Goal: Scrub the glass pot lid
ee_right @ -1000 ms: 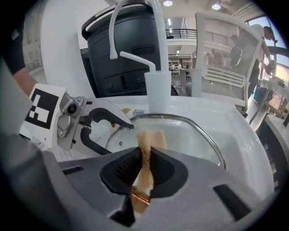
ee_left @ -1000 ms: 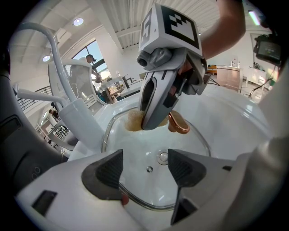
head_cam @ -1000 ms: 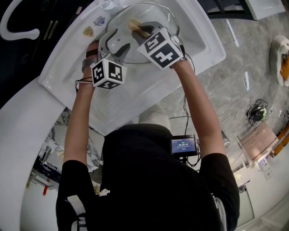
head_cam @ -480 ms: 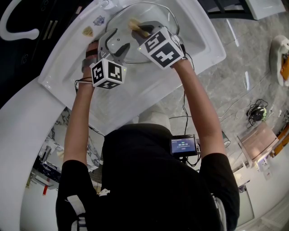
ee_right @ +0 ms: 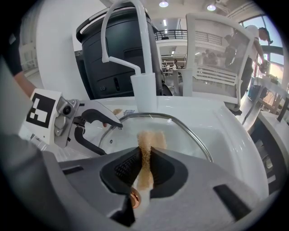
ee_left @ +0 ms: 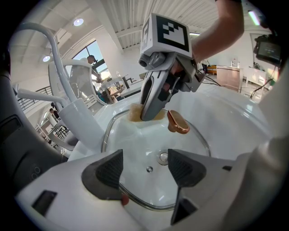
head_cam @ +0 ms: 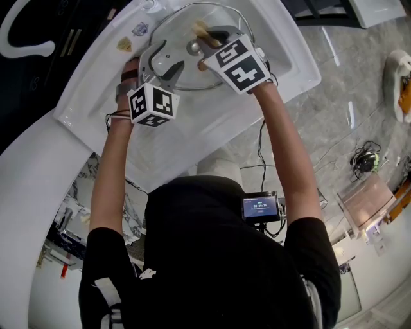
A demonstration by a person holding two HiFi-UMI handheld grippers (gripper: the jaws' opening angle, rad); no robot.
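Observation:
The glass pot lid (head_cam: pixel 215 19) lies in the white sink (head_cam: pixel 289 58), its metal rim (ee_right: pixel 183 127) arching ahead in the right gripper view. My right gripper (head_cam: pixel 209 38) is shut on a tan sponge (head_cam: pixel 200 29) and presses it on the far part of the lid; the sponge (ee_right: pixel 146 151) stands upright between the jaws. The copper knob (ee_left: pixel 178 122) sits just beside that sponge. My left gripper (head_cam: pixel 172 63) hovers over the lid's near left edge. In the left gripper view the left gripper (ee_left: pixel 144 169) stands open, jaws wide apart, with the lid's glass (ee_left: pixel 149 144) showing between them.
A white faucet (ee_right: pixel 140 54) rises behind the sink, beside a dark bin (ee_right: pixel 113 63). Two small stickers (head_cam: pixel 126 44) lie on the sink ledge. Cables (head_cam: pixel 366 160) trail on the marble floor at right.
The right gripper has slid right and farther across the lid with the sponge, uncovering the lid's knob in the head view. The left gripper has stayed put.

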